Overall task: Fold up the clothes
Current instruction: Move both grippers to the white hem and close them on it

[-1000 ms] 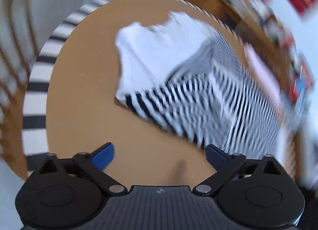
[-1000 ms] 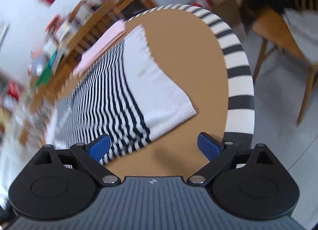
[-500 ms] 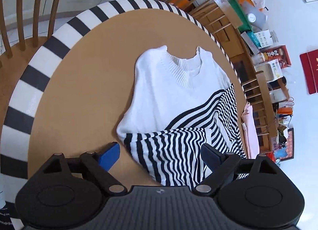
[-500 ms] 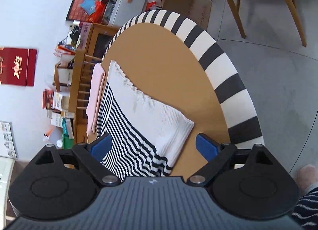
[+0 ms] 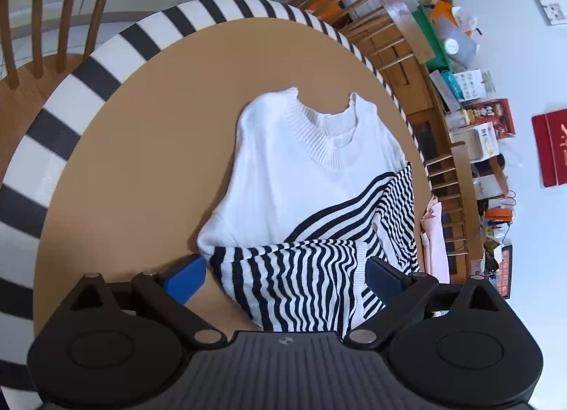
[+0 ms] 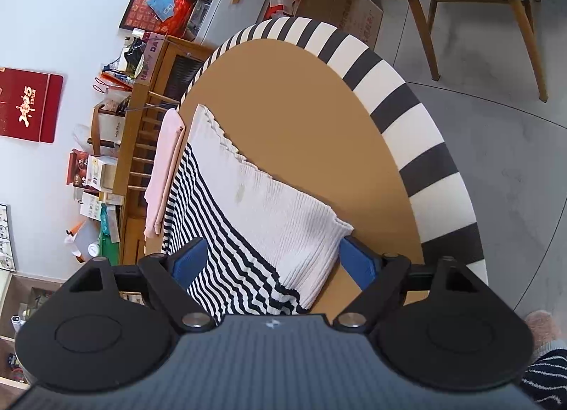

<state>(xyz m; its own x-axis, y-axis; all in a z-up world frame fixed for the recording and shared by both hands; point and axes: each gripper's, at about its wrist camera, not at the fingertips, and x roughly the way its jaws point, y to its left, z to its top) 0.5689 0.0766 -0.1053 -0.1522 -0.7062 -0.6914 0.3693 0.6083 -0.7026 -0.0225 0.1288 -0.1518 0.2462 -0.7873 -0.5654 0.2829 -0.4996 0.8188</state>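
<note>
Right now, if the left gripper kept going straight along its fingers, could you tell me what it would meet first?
Most likely the sweater: the open left gripper already has its striped sleeve between the fingers, lying on the table. Depth is unclear.

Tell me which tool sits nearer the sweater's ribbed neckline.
Left. The left tool hangs open over a folded striped sleeve, facing the ribbed neckline of the sweater. The right tool straddles the ribbed hem, the opposite end, also open.

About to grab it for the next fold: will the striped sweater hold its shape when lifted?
Probably not. The knit sweater already lies in soft folds, so it should droop. Its ribbed hem looks grippy, unlikely to slip from the open right tool.
</note>
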